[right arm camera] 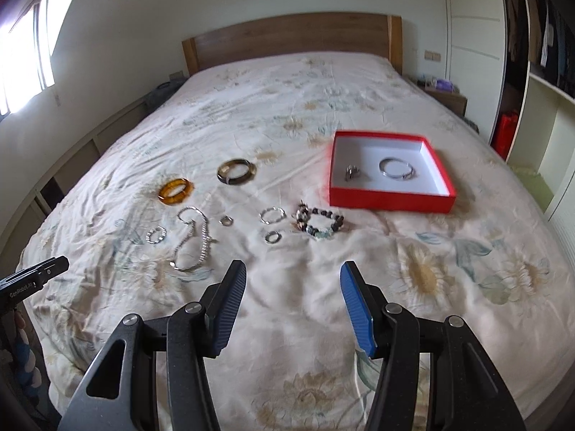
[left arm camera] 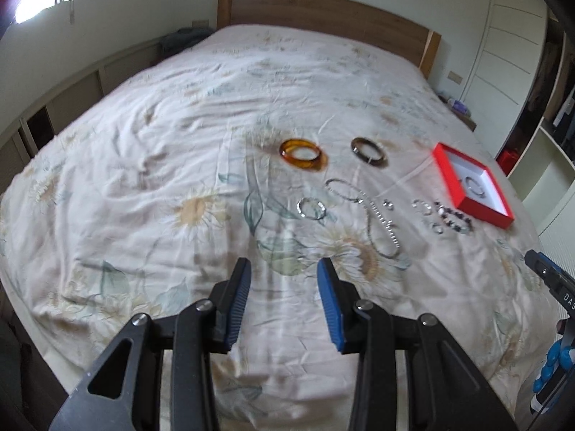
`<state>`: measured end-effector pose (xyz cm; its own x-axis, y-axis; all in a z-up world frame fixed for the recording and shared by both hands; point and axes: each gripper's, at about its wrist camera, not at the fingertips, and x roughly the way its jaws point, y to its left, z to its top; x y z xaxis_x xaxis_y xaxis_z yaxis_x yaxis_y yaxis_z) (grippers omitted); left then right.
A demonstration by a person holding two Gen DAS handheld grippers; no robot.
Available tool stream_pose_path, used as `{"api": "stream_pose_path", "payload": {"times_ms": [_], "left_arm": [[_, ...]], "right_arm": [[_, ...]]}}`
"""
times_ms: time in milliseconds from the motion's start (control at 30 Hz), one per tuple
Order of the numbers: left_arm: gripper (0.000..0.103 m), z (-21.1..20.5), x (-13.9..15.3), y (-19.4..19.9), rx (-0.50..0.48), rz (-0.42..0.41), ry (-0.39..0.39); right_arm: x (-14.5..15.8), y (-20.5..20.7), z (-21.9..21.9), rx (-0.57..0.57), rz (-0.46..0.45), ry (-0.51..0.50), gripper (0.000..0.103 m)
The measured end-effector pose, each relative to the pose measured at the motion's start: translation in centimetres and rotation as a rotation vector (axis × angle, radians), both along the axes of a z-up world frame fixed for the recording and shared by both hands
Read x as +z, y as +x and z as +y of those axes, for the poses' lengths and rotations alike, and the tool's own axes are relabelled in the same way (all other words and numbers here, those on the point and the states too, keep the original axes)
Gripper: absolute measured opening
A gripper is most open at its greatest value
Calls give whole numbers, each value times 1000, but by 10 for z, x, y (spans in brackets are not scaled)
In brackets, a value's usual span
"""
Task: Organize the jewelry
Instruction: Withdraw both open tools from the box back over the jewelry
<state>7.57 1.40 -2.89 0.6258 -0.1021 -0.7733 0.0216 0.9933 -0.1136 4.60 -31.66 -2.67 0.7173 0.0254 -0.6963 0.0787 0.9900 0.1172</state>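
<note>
Both grippers hover above the bed's (right arm camera: 251, 107) near edge, the left gripper (left arm camera: 284, 269) and right gripper (right arm camera: 293, 273) each with fingers spread apart and holding nothing. The red box (right arm camera: 391, 199) sits toward the right edge, holding a silver bangle (right arm camera: 395, 168) and a small piece (too blurred to name). Left of it lie the bead bracelet (right arm camera: 320, 222), chain (right arm camera: 194, 240), amber bangle (right arm camera: 176, 190) and dark bangle (right arm camera: 236, 171).

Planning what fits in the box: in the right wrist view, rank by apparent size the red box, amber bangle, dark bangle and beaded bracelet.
1. red box
2. beaded bracelet
3. dark bangle and amber bangle, too alike to rank.
</note>
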Motion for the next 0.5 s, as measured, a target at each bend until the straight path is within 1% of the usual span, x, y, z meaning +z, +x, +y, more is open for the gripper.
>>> {"api": "stream_pose_path", "payload": {"times_ms": [100,267,367,500], "left_arm": [[36,-3,-17,17,-8,28,-5],[36,-13,-40,45,-26,63,-9],[36,-18,-54,62,-33,93,-17],[36,-19,-67,83,-26,112,-27]], "right_arm": [[-17,16,-5,-5,29,15,53],[-40,48,-4,31,70,32,52],[-55,69,0,58,95,52,48],[-75,97,8,97,127,75,41]]}}
